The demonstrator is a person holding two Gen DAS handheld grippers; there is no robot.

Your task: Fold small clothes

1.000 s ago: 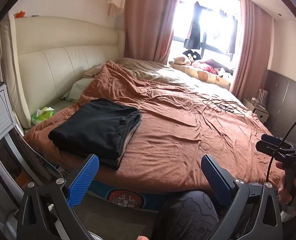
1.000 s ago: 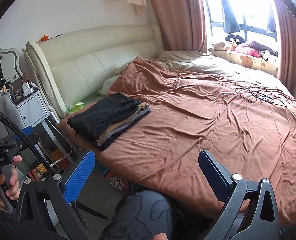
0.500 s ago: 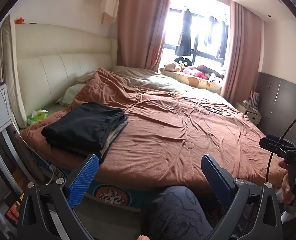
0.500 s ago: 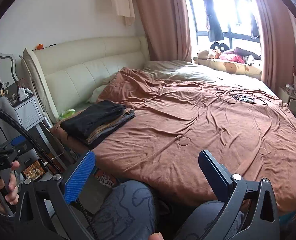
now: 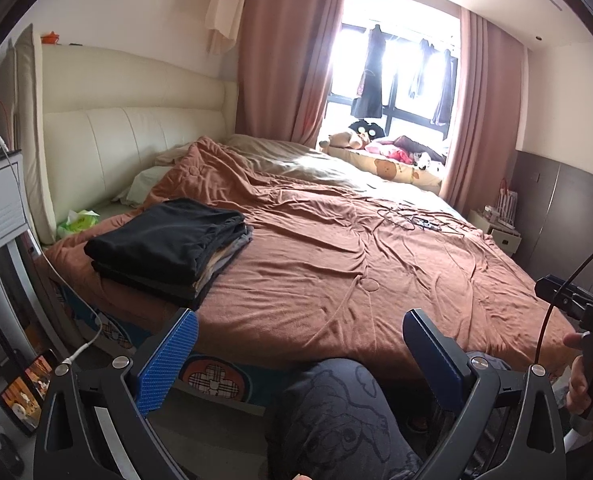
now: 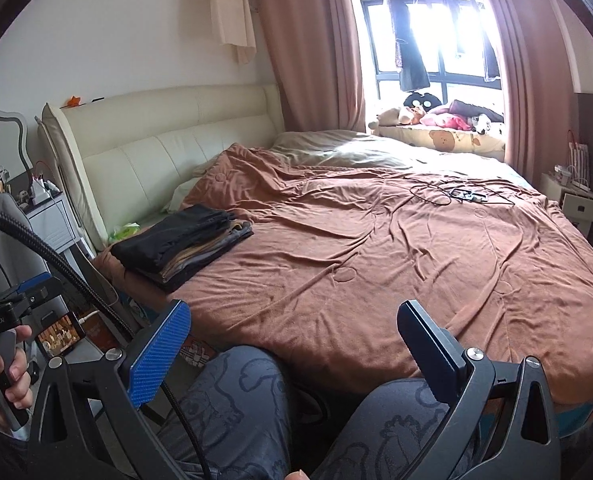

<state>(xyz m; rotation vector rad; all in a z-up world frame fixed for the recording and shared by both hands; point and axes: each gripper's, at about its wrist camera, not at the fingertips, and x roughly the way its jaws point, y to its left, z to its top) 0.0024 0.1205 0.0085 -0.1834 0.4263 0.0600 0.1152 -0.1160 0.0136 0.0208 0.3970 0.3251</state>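
Note:
A stack of folded dark clothes [image 5: 168,248] [image 6: 184,242] lies on the brown bedspread [image 5: 336,264] [image 6: 376,260] near the bed's left front corner, a black piece on top. My left gripper [image 5: 298,342] hangs open over the person's knee, well back from the bed edge, with nothing between its blue pads. My right gripper [image 6: 292,338] is open too, held above both knees in front of the bed. Both are far from the stack.
A black cable with a small device [image 5: 412,220] [image 6: 456,194] lies on the far bedspread. Tissue pack [image 5: 78,222] beside the cream headboard [image 5: 136,140]. A lit phone [image 5: 26,386] sits on the floor left; nightstands flank the bed. Plush toys [image 6: 436,114] line the window.
Both grippers have drawn back and risen away from the bed, so the bed and stack look smaller and the person's knees fill more of the foreground. Both stay open.

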